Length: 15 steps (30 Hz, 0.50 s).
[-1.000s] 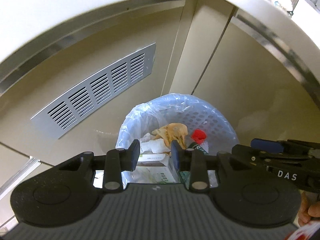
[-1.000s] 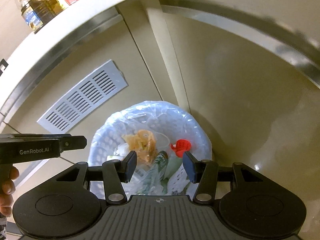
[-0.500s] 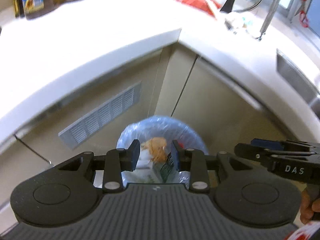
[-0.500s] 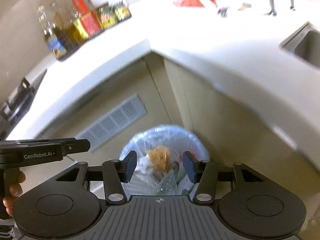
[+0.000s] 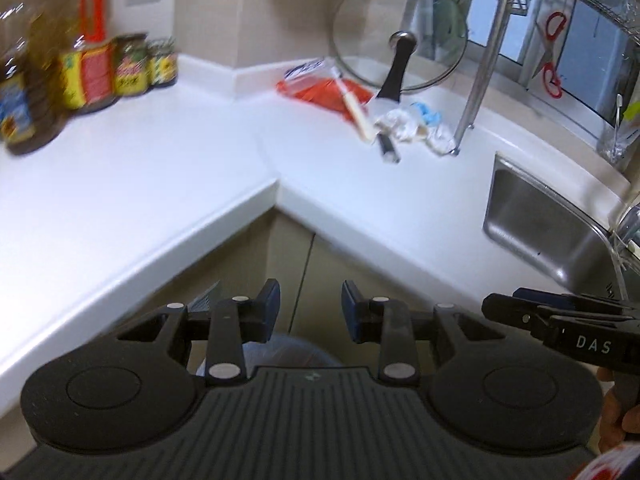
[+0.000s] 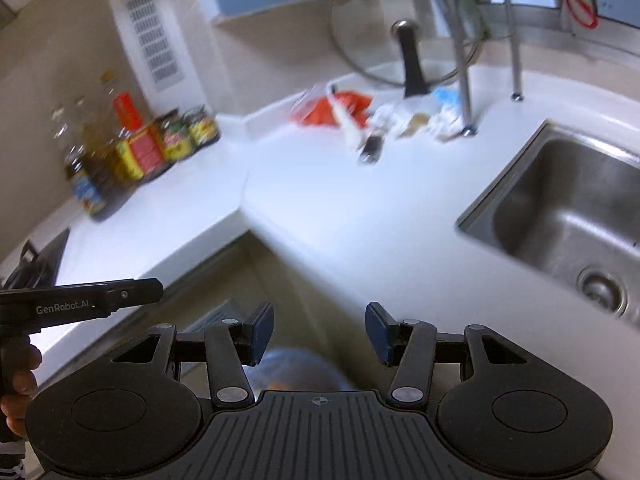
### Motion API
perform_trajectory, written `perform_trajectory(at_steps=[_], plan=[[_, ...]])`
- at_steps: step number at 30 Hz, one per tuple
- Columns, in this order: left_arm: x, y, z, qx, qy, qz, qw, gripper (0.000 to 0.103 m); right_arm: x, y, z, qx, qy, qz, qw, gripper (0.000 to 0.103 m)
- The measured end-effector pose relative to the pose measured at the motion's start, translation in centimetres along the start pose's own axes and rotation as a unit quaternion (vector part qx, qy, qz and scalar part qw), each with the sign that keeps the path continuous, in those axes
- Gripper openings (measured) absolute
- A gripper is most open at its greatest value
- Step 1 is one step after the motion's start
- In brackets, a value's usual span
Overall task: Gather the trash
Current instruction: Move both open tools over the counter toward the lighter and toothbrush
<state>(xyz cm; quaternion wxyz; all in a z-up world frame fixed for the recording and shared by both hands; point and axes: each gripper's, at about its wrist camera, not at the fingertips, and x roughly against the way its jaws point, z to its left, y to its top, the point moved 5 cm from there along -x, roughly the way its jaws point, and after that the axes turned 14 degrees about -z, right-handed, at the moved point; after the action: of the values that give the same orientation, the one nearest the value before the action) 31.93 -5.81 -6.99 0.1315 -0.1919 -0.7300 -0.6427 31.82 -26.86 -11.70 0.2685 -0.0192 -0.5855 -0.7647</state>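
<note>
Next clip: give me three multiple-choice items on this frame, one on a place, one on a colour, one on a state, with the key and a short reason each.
1. Where does the crumpled trash lie?
A. in the sink
B. on the counter by the rack leg
C. on the floor

2. What colour is the flat wrapper under the glass lid?
A. orange-red
B. green
C. black

3. How do the left claw and right claw stand?
A. both open and empty
B. both clamped on trash
C. one holds a bottle

Key: 1 B, it sits on the white counter beside the metal rack leg, short of the sink. 2 A, it shows orange-red in both views. 3 A, a bare gap shows between the pads of each.
</note>
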Motion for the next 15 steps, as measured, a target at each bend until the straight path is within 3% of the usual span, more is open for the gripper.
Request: perform_trajectory(at_steps=[15], plan=[[-14.0,7.8,-8.4,-0.033,-0.031,-0.029,0.9985,0.03,-8.8,10.5,-10.0,0.003,-0.029,-0.059,0.998,0.051]])
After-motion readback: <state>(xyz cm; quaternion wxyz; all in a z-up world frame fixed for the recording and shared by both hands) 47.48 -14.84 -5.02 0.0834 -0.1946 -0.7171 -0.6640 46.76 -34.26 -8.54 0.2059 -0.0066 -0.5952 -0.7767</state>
